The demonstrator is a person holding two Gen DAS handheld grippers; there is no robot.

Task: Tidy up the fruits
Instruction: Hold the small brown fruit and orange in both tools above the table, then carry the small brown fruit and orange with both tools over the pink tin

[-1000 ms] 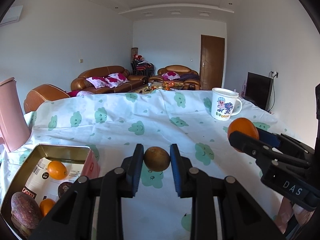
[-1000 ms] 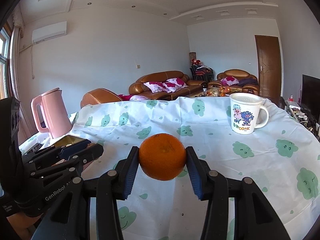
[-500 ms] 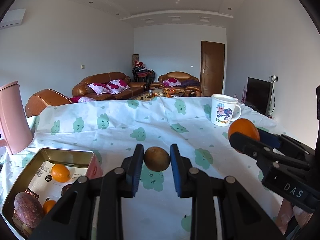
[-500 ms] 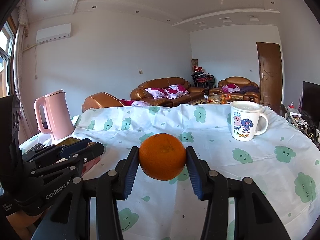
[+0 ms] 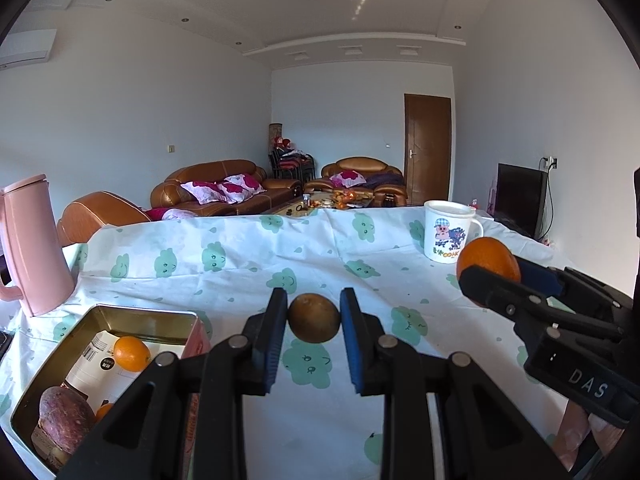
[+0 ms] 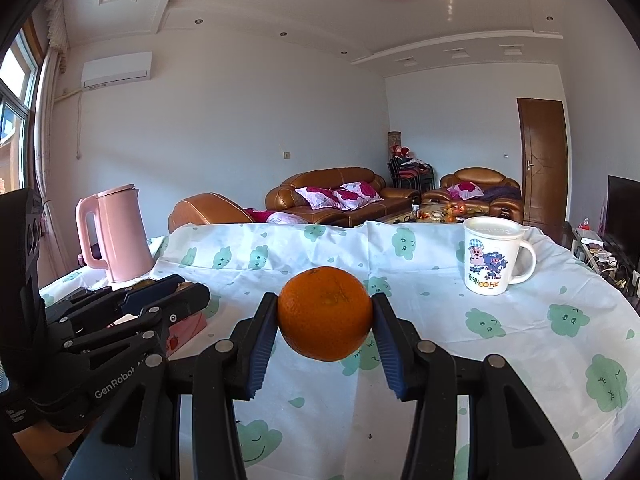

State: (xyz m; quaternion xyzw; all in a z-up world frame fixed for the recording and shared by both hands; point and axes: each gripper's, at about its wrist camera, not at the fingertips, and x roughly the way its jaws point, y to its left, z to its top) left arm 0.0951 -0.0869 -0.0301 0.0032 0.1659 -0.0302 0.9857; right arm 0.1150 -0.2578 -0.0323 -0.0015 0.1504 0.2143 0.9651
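My left gripper (image 5: 314, 318) is shut on a small brown round fruit (image 5: 314, 317), held above the tablecloth. My right gripper (image 6: 325, 314) is shut on an orange (image 6: 325, 313), also held in the air; it shows at the right of the left wrist view (image 5: 489, 258). An open metal tin (image 5: 140, 316) sits at the lower left of the left wrist view. It holds an orange (image 5: 131, 353), a purple-brown fruit (image 5: 64, 412) and another orange partly hidden. The left gripper is to the right of the tin.
A pink kettle (image 5: 32, 248) stands at the table's left, behind the tin. A white cartoon mug (image 6: 494, 258) stands at the far right. The table is covered by a white cloth with green cloud prints (image 5: 240, 264). Sofas and a door lie beyond.
Both grippers have tilted or risen a little with their fruits, so the table sits lower in both views. Both grips are unchanged.
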